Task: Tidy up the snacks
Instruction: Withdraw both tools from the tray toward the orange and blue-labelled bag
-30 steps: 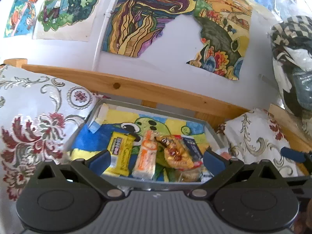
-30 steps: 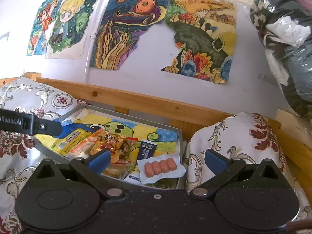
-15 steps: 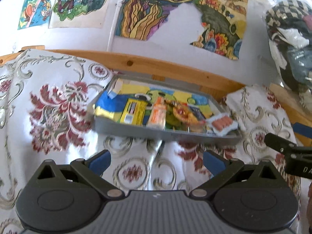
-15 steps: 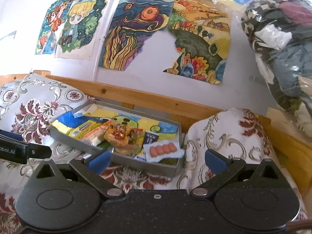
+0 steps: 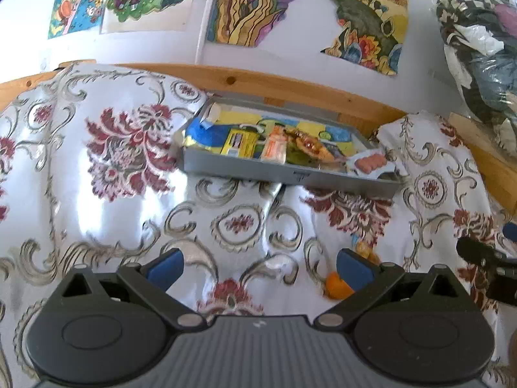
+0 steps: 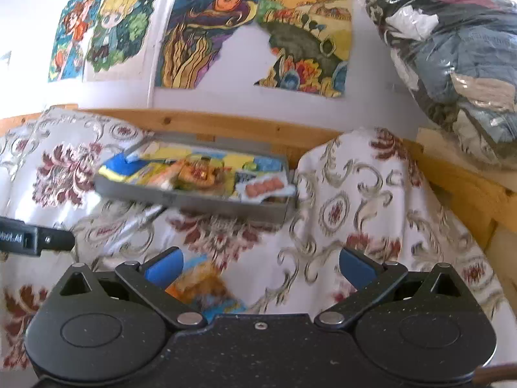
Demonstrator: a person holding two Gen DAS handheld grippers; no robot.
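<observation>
We see a grey tray (image 5: 290, 174) on white cloth (image 5: 113, 194) patterned with maroon flowers and grey scrolls.

Grey tray (image 5: 290, 174) on floral cloth, holds yellow pack (image 5: 237, 142), orange-white pack (image 5: 274, 145), sausages (image 5: 370, 163). Blurred orange snack bag (image 6: 200, 286) lies loose, well apart.

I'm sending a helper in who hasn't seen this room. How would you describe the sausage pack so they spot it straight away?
Find the grey tray on the floral cloth, below the wooden rail and the wall paintings. The sausage pack lies at the tray's right end: a white-edged clear wrapper showing a row of small pink sausages. The snacks to its left are yellow and orange packets.
</observation>
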